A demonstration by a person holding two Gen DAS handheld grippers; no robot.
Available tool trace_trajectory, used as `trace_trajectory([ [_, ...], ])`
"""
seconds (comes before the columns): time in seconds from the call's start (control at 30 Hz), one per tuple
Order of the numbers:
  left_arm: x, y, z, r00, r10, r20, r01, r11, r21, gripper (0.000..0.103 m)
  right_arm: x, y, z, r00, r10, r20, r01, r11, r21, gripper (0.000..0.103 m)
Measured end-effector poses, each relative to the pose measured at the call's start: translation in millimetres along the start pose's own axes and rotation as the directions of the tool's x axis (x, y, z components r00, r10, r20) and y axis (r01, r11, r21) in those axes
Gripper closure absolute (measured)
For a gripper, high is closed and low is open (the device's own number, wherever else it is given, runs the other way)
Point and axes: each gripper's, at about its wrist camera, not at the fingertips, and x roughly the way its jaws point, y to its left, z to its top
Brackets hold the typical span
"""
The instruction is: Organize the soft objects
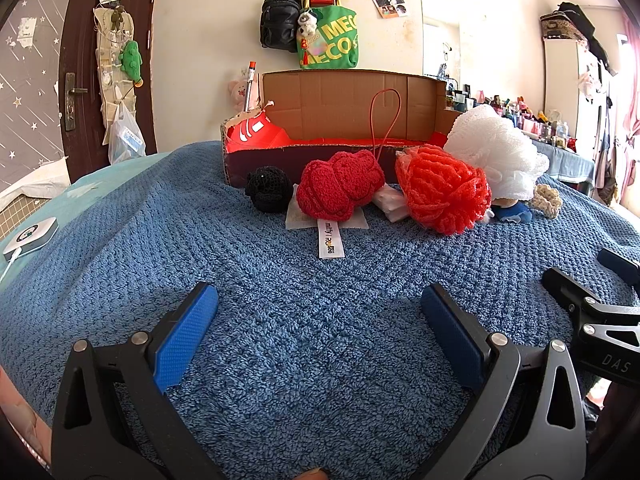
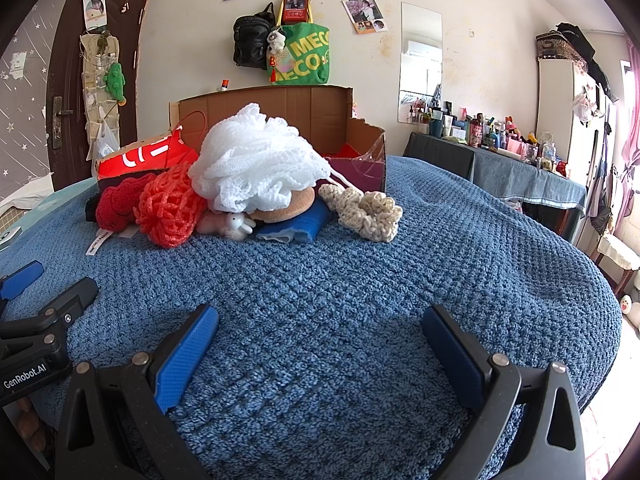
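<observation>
Two grippers are seen low over a blue knitted blanket (image 1: 304, 360) that covers the bed: the left gripper (image 1: 320, 312) and the right gripper (image 2: 320, 332), each with its jaws spread wide and nothing between the blue pads. At twelve o'clock from both stands one open cardboard box (image 1: 344, 100) with a red lining, and the soft objects lie in a row in front of it, outside it. Counted from nine o'clock towards three o'clock in the left wrist view, they are one black crochet ball (image 1: 267, 189), one dark red crochet piece (image 1: 338, 186) with a thin red cord loop and a white label, one bright red-orange yarn bundle (image 1: 444, 188), one white mesh pouf (image 1: 496, 152) and one cream crochet piece (image 1: 546, 199). The red piece and the orange bundle lie just beside each other, and the pouf leans against the bundle. In the right wrist view, under the pouf, one round tan sponge (image 2: 286, 208), one blue cloth (image 2: 304, 226) and one small white plush animal (image 2: 236, 226) are seen, touching one another. One white device (image 1: 32, 236) rests at nine o'clock, well apart from the pile.
</observation>
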Motion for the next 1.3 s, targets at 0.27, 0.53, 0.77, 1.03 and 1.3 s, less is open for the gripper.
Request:
trace_trajectory([
  [0.27, 0.0, 0.1, 0.1, 1.0, 0.0, -0.001, 0.0, 1.0, 0.0, 0.0, -0.4, -0.1, 0.1, 1.0, 0.0, 0.0, 0.0, 1.0, 0.001, 0.0],
  [0.53, 5.0, -0.6, -1.9, 1.0, 0.0, -0.006, 0.0, 1.0, 0.0, 0.0, 0.0, -0.4, 1.0, 1.0, 0.001, -0.001, -0.001, 1.0, 0.002, 0.0],
  [0.77, 3.9, 0.0, 6.8, 1.0, -0.005, -0.024, 0.005, 1.0, 0.011, 0.0, 4.0, -1.8, 9.4, 1.0, 0.025, -0.014, -0.025, 1.0, 0.015, 0.0],
  [1.03, -0.7, 1.2, 20.6, 1.0, -0.016, -0.021, 0.016, 1.0, 0.018, 0.0, 7.5, 1.7, 26.3, 0.999, 0.051, -0.015, -0.051, 0.998, 0.026, 0.0],
  [1.3, -3.0, 4.5, 45.6, 1.0, -0.023, 0.006, 0.023, 0.999, 0.039, 0.0, 4.4, 3.1, 52.8, 0.998, 0.051, 0.029, -0.052, 0.999, 0.015, 0.0],
])
